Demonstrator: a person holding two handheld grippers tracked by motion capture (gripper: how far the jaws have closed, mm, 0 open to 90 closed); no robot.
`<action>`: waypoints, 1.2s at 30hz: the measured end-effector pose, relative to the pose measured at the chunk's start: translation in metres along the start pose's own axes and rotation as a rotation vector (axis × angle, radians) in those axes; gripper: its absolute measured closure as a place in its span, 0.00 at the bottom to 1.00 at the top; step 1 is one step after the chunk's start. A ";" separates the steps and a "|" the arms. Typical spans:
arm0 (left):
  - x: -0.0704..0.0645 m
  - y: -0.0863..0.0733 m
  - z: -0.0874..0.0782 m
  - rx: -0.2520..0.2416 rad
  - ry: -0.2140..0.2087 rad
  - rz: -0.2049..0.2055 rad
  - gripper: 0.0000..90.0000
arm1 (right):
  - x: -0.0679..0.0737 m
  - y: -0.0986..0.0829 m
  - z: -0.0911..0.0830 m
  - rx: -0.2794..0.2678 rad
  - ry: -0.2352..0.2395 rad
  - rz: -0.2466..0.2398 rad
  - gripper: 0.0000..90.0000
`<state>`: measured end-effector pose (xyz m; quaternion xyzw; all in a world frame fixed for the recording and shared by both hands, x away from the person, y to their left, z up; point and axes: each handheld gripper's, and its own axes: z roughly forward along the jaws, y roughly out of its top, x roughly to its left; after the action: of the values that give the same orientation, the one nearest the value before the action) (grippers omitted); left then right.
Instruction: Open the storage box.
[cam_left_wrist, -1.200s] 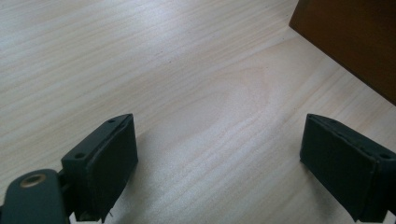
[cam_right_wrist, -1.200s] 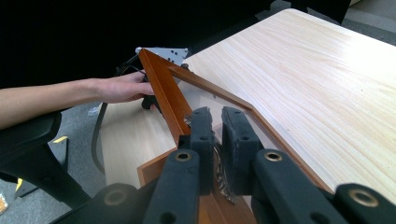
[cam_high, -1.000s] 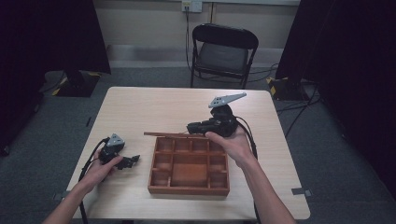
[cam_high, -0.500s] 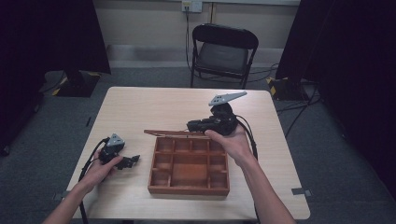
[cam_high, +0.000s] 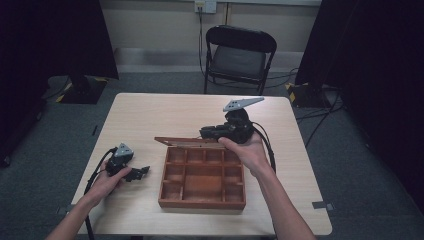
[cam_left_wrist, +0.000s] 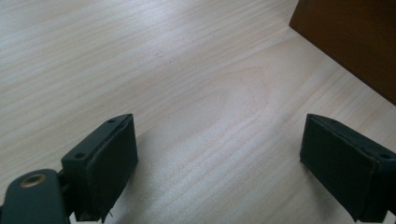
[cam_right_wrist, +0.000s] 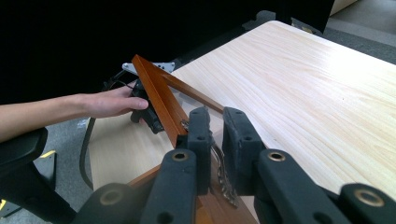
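A brown wooden box (cam_high: 202, 202) with several empty compartments sits mid-table. Its lid (cam_high: 180, 141) stands lifted along the far edge, hinged up at an angle. My right gripper (cam_high: 206, 134) holds the lid near its right end. In the right gripper view the jaws (cam_right_wrist: 216, 135) are nearly together around the lid's small metal clasp (cam_right_wrist: 220, 172), with the lid's frame (cam_right_wrist: 156, 95) running off to the left. My left gripper (cam_high: 142, 171) rests on the table left of the box, open. Bare tabletop lies between its pads (cam_left_wrist: 219, 158), and the box's side wall (cam_left_wrist: 355, 42) is at the upper right.
The light wooden table (cam_high: 150, 115) has bare surface behind and to the left of the box. A black folding chair (cam_high: 240, 55) stands beyond the far edge. Cables trail from both grippers. The person's other hand (cam_right_wrist: 112, 102) shows past the lid in the right gripper view.
The lid shows slightly more of its face than a second ago, so it has tilted a little. The right gripper has barely shifted. The left gripper has stayed put.
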<state>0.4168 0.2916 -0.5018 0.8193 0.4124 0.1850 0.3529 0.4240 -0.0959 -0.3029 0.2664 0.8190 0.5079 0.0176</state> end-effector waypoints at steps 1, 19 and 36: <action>0.000 0.000 0.000 0.000 0.000 0.000 0.12 | 0.000 0.000 0.000 0.000 0.000 0.000 0.91; 0.000 0.000 0.000 0.000 0.000 -0.001 0.12 | 0.002 -0.001 0.000 -0.003 -0.010 0.004 0.90; 0.000 0.000 0.000 0.000 0.000 0.000 0.11 | 0.001 -0.001 0.000 0.000 -0.001 0.007 0.90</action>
<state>0.4169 0.2913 -0.5019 0.8193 0.4125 0.1847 0.3529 0.4224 -0.0958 -0.3037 0.2695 0.8180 0.5079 0.0162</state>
